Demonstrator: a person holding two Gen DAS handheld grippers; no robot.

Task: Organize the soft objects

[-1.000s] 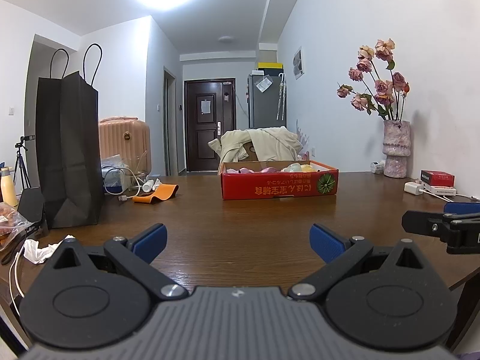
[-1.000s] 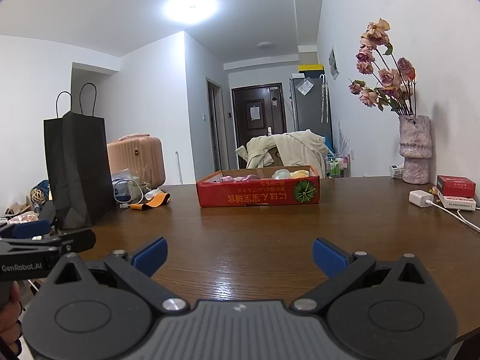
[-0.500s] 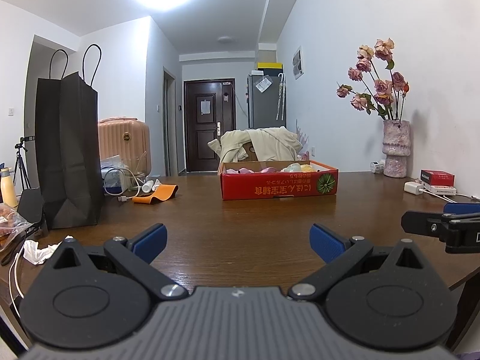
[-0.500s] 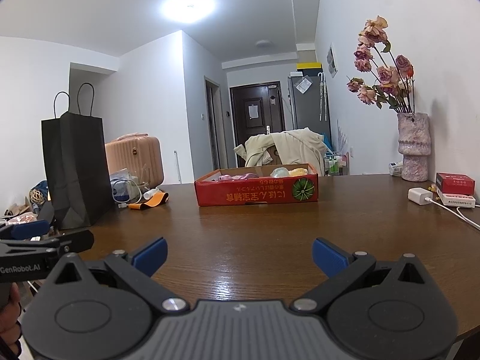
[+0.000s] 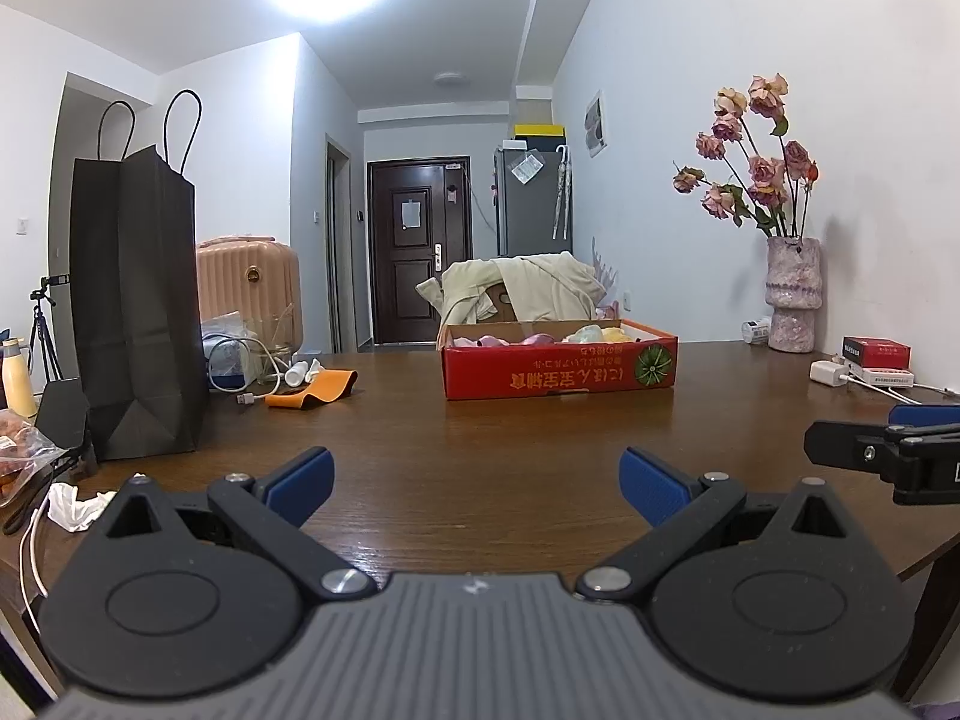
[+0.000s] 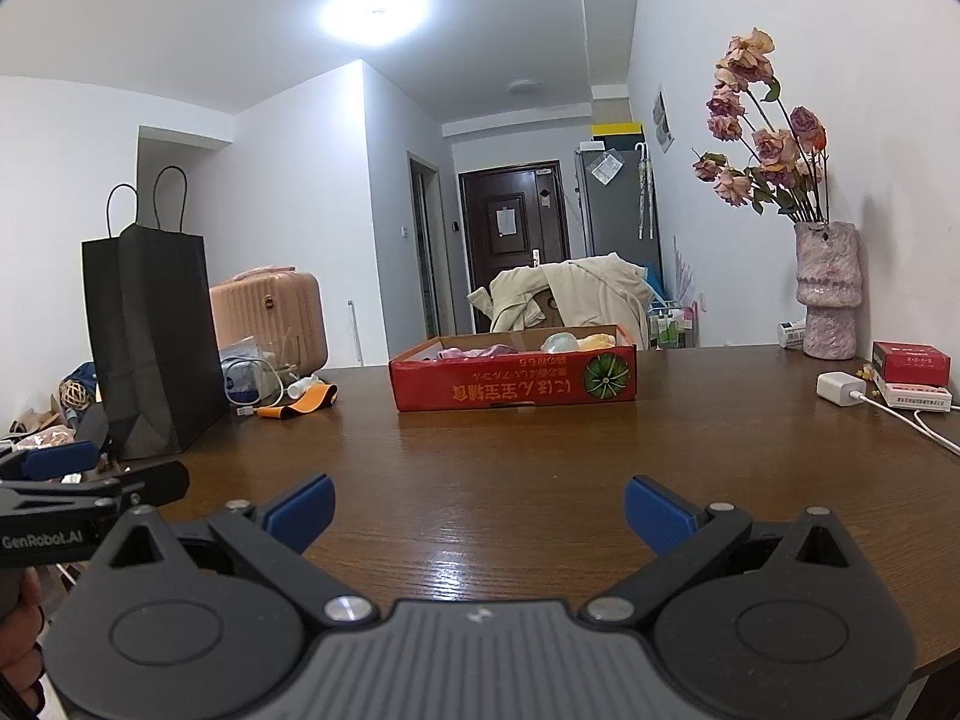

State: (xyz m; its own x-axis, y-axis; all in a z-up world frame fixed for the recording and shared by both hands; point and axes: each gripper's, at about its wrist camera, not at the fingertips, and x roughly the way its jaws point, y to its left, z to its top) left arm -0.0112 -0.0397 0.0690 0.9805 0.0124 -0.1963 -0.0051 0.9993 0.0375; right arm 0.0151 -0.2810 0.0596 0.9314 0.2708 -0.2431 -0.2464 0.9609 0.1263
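Here, item by item:
Table (image 5: 480, 450): dark brown wood, glossy; it carries everything listed below and fills the lower half of both views.
Paper bag (image 5: 135, 306): black, tall, upright, two cord handles; stands on the table's left side, well apart from the box.
Box (image 5: 558, 363): red cardboard, shallow, open top, printed lettering and a green melon picture on its near wall; sits mid-table, far from both grippers.
Soft objects (image 5: 591, 334): pastel pink, pale green and yellow shapes lying inside the box, only their tops showing over the rim; their exact kind cannot be told.
Vase (image 5: 792, 294): mottled pink, upright by the right wall at the table's far right corner, holding dried pink roses.
Left gripper (image 5: 474, 477): blue-padded fingers spread wide, nothing between them; hovers low over the near table edge, pointing at the box.
Right gripper (image 6: 477, 507): fingers likewise spread wide and bare; level with the left one, just to its right, above the near edge.
Orange strap (image 5: 312, 390): curled flat on the table between bag and box, beside a white cable.
Red packet (image 6: 911, 363): small, on the right edge, stacked on a white box.
Charger (image 6: 840, 387): white plug with cable, just beside the packet.
Tissue (image 5: 75, 504): crumpled, white, near left corner.
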